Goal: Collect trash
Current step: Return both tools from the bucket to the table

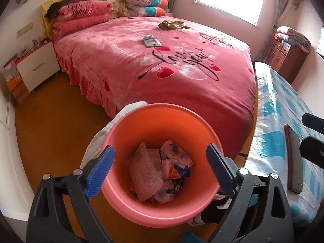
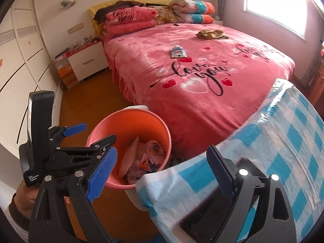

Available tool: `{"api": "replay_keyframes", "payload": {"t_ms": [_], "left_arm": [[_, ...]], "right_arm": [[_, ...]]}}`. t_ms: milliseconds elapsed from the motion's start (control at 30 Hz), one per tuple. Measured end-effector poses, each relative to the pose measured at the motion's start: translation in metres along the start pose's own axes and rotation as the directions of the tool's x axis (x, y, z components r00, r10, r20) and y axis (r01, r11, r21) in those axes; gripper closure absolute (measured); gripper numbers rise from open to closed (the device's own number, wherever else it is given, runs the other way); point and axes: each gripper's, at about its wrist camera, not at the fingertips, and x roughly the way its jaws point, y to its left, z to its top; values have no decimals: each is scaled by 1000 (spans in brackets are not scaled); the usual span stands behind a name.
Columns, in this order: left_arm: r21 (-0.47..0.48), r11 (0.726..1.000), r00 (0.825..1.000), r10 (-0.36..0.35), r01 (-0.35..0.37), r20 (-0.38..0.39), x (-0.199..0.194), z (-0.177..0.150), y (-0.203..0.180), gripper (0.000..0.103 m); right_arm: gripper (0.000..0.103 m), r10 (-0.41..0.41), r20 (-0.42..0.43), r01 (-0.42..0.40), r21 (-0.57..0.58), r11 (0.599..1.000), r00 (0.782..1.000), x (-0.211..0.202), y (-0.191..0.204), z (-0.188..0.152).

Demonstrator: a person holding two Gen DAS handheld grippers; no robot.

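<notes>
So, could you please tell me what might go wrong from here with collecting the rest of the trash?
1. The blue packet and gold wrapper lie far up the bed; reaching them may mean leaning across it.
2. The pink bin stands tight against the bed, so a nudge could tip it.
3. The phone is not trash.

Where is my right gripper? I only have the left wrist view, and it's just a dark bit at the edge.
Observer: The right gripper is open and empty, over the corner of the blue checked table.
Operator: Is it above the bin?
Observer: No, the pink bin lies toward its left finger, off the table's corner.
Operator: What's along the left wall?
Observer: A run of white wardrobe doors, past the nightstand.
</notes>
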Motion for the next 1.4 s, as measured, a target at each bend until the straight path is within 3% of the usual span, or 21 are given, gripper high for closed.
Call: {"api": "replay_keyframes", "payload": {"t_ms": [233, 833, 1400], "left_arm": [[75, 997, 999, 24, -28, 47, -17, 7, -29, 10], [245, 969, 987, -19, -21, 159, -65, 13, -111, 6], [405, 911, 971, -160, 77, 175, -93, -9, -209, 4]], "right_arm": [[14, -49, 44, 47, 40, 998, 998, -28, -21, -11], [10, -198, 120, 177, 165, 970, 973, -86, -80, -53], [10, -386, 141, 326, 322, 889, 912, -154, -142, -117]]}}
